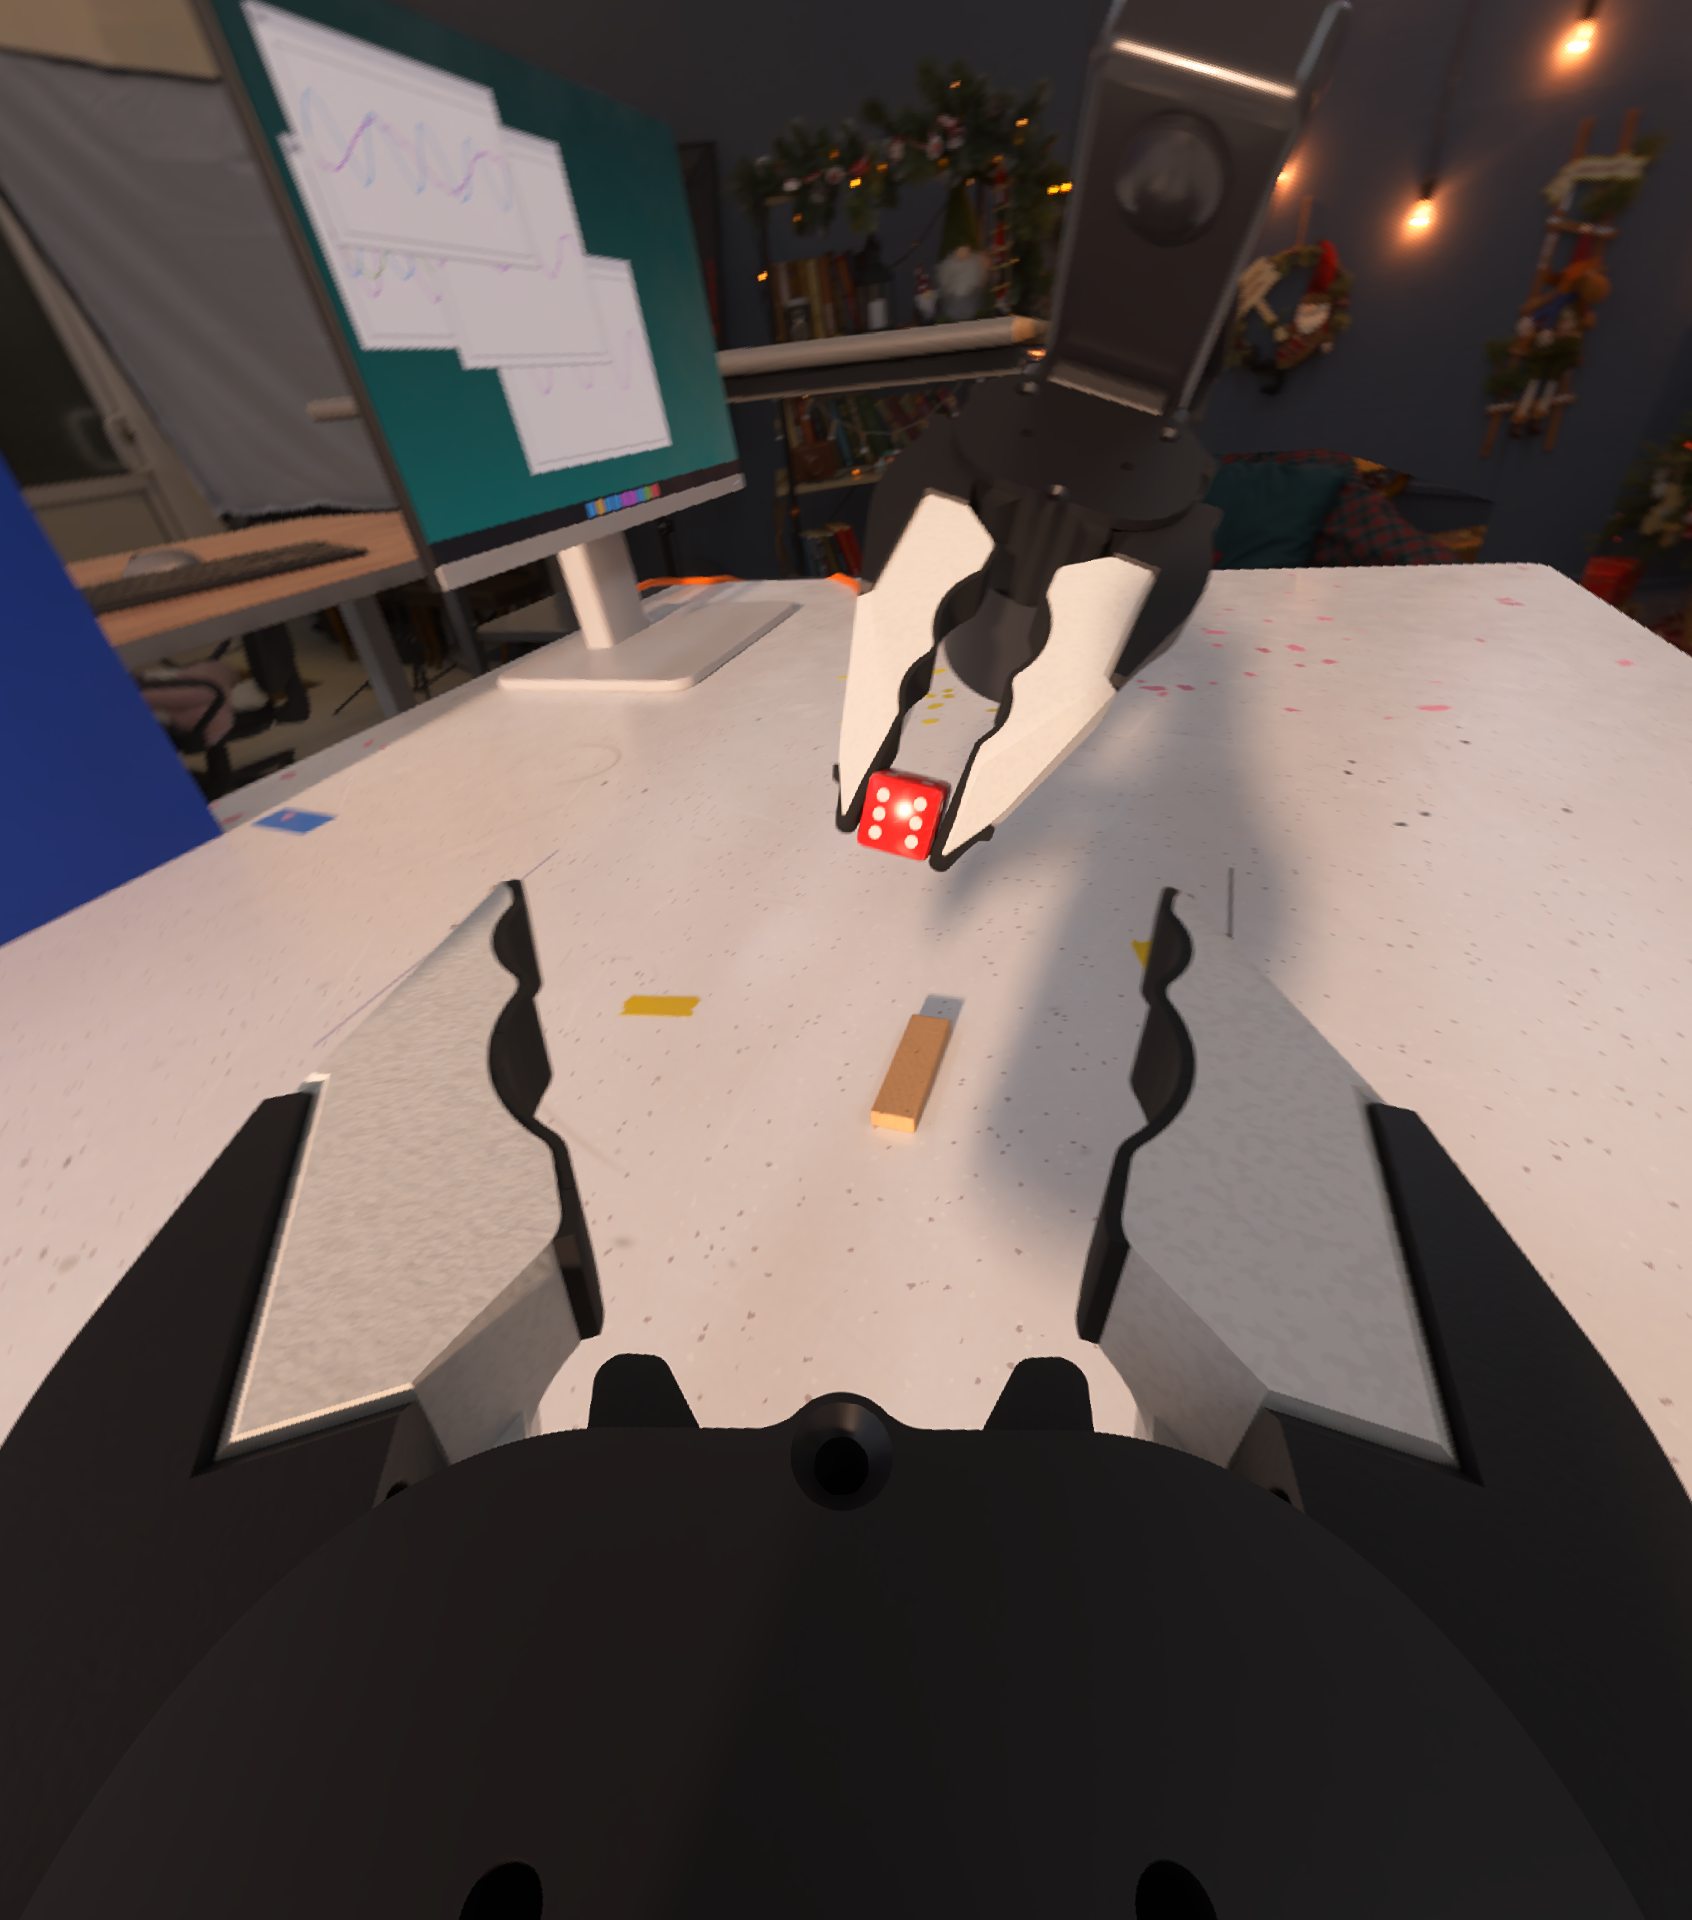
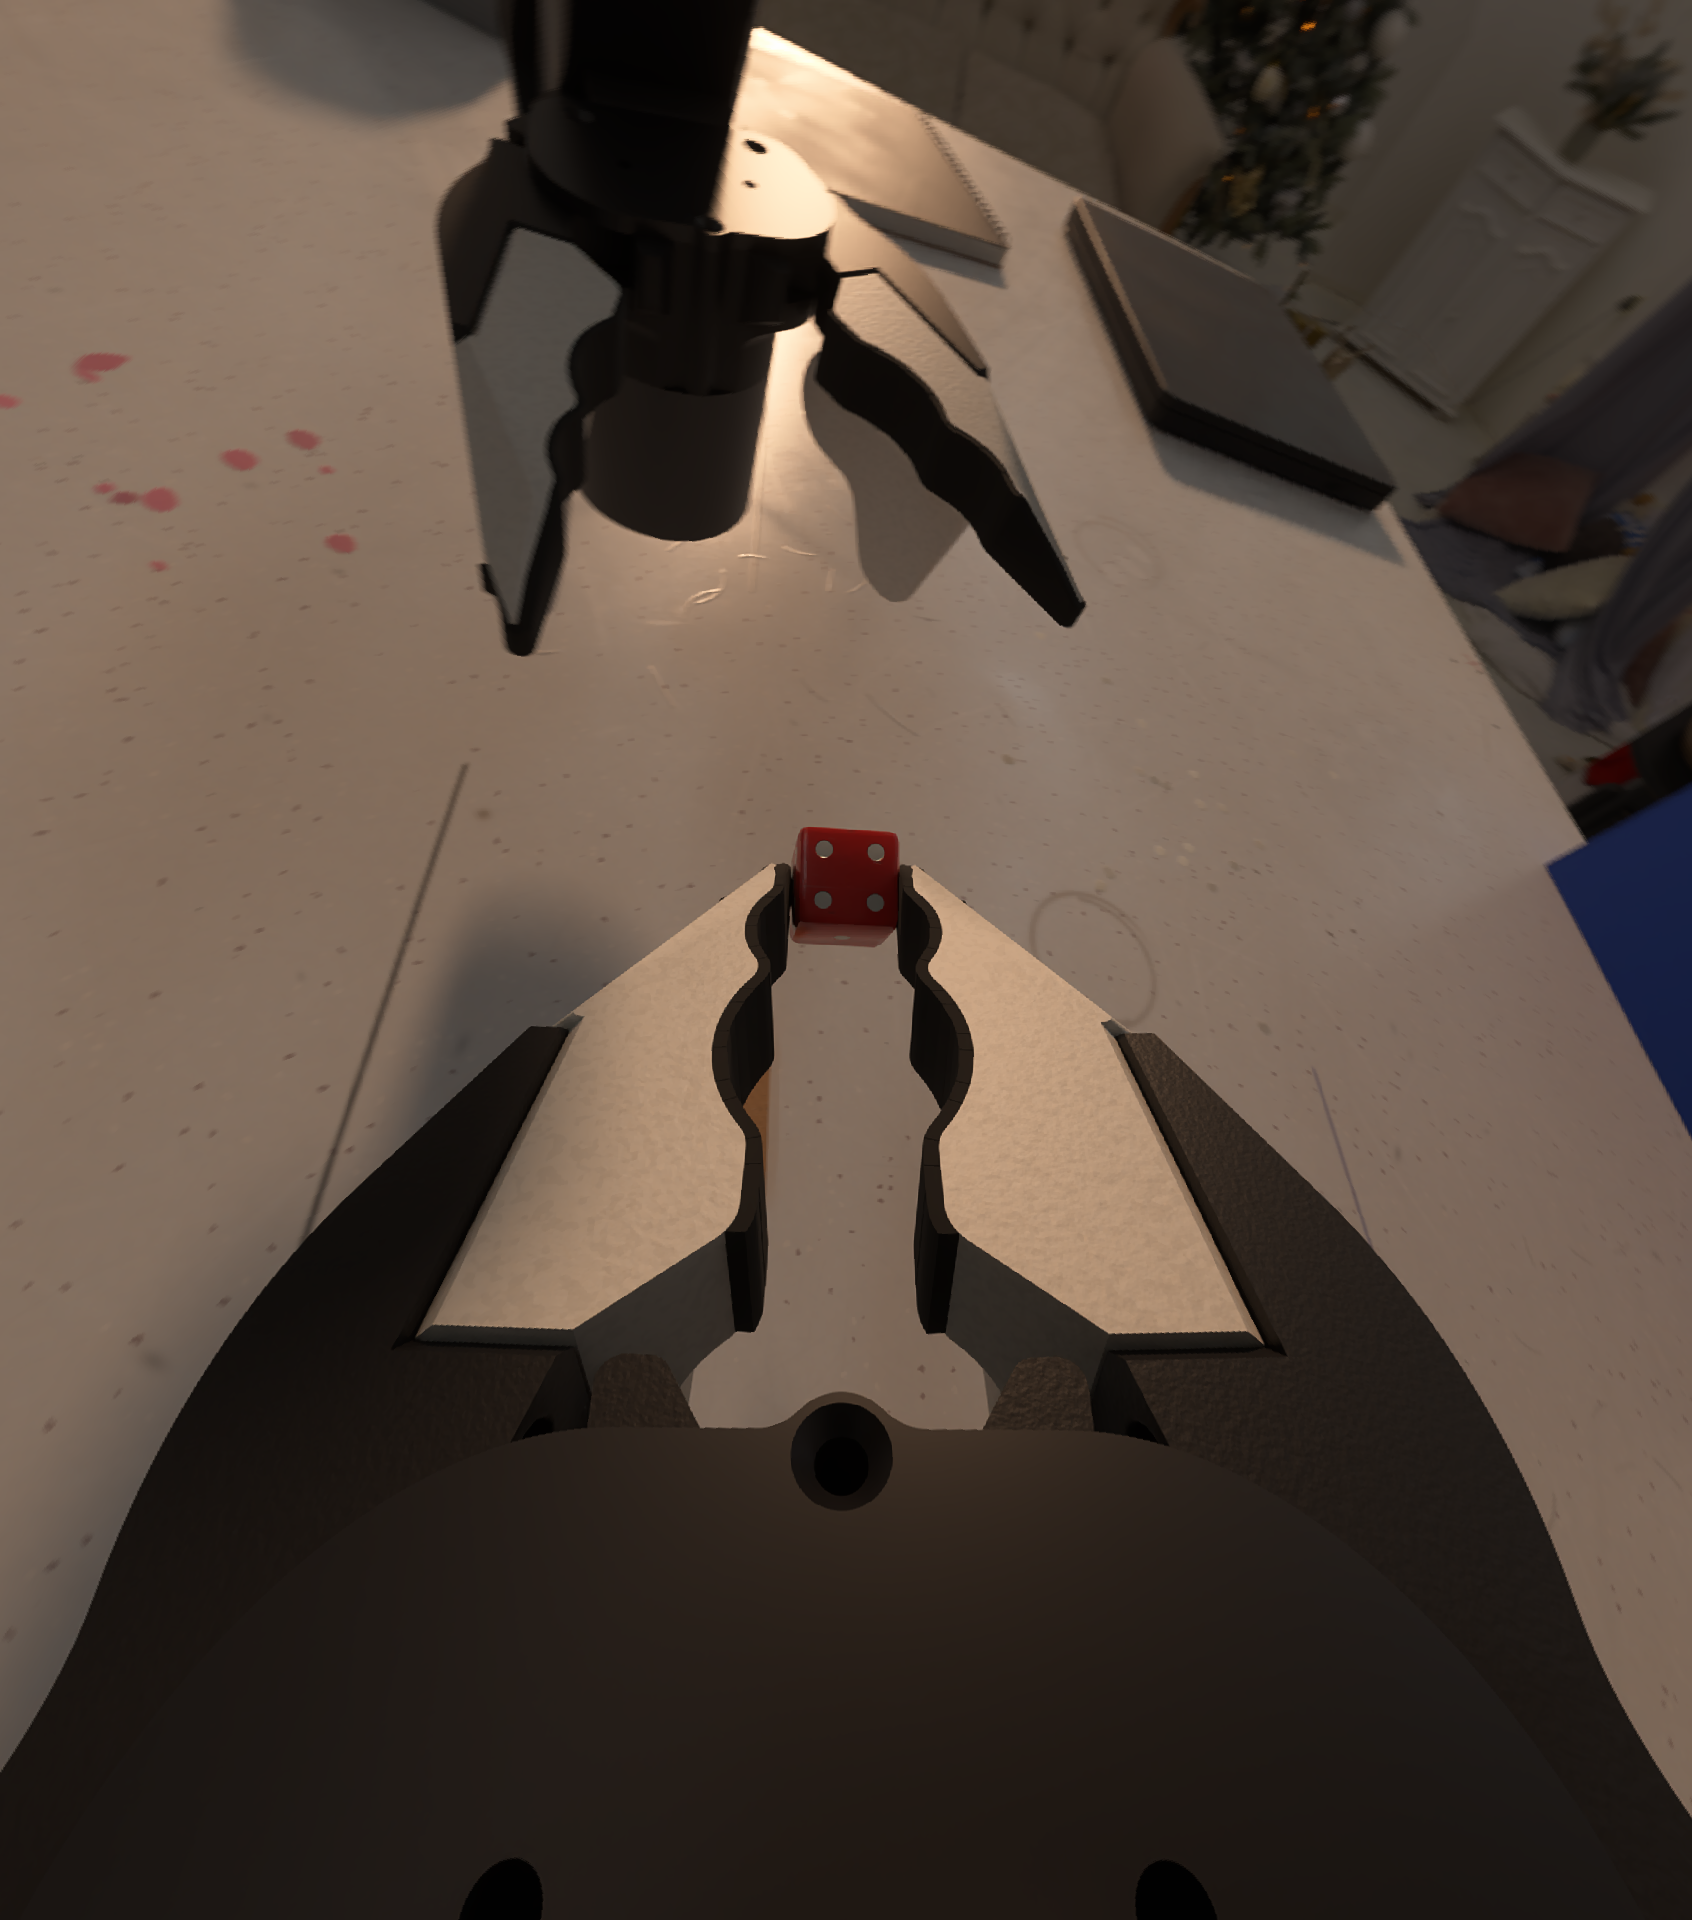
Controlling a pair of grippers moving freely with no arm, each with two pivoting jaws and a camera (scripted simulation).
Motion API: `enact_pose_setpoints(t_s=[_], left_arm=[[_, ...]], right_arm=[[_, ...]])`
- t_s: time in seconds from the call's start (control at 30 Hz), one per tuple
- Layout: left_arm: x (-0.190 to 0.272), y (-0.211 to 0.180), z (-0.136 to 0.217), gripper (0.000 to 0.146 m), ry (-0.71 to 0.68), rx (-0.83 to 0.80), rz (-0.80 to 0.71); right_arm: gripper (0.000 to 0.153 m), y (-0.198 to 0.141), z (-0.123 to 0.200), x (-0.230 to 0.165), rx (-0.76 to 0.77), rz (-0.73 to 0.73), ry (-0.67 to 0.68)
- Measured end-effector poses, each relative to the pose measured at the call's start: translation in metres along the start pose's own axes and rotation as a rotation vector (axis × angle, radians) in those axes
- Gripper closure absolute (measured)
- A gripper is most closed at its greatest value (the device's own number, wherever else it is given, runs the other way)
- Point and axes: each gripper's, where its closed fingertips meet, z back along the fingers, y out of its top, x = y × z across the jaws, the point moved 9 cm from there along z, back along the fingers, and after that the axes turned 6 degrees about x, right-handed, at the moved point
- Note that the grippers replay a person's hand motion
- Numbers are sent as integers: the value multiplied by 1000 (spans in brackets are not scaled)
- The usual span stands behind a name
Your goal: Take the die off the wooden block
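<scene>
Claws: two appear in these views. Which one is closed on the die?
The right claw, pinching the red die at its tips above the table. The left claw is spread wide, holding nothing.

White speckled table (image 1: 1444,935). Small wooden block (image 1: 913,1070) lies flat near centre, long axis pointing away from left wrist camera. Yellow tape strip (image 1: 660,1005) left of block, apart. Blue marker (image 1: 293,821) near left edge. Monitor on white stand (image 1: 644,649) at far left. Red speckles (image 2: 158,499) scattered. Dark flat slab (image 2: 1226,358) and spiral notebook (image 2: 935,203) near one edge.
</scene>
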Motion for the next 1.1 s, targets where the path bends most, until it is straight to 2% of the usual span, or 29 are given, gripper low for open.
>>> enact_pose_setpoints(t_s=[0.13, 0.2, 0.53, 0.67, 0.8, 1.1], left_arm=[[10, 3, -2, 59, -71, 8, -83], [14, 3, -4, 69, -87, -22, -139], [31, -5, -22, 93, -54, -286, -404], [35, -6, -27, 103, -76, -307, -433], [38, -6, -27, 122, -85, -314, -481], [37, -10, -30, 125, -53, -364, -514]], right_arm=[[133, 3, 1, -6, -45, 35, 68], [133, 3, 1, -8, -83, 58, 86], [133, 9, 0, -17, -235, 174, 101], [133, 12, -1, -21, -286, 223, 98], [133, 13, -2, -23, -307, 241, 103], [133, 12, -2, -22, -323, 244, 97]])
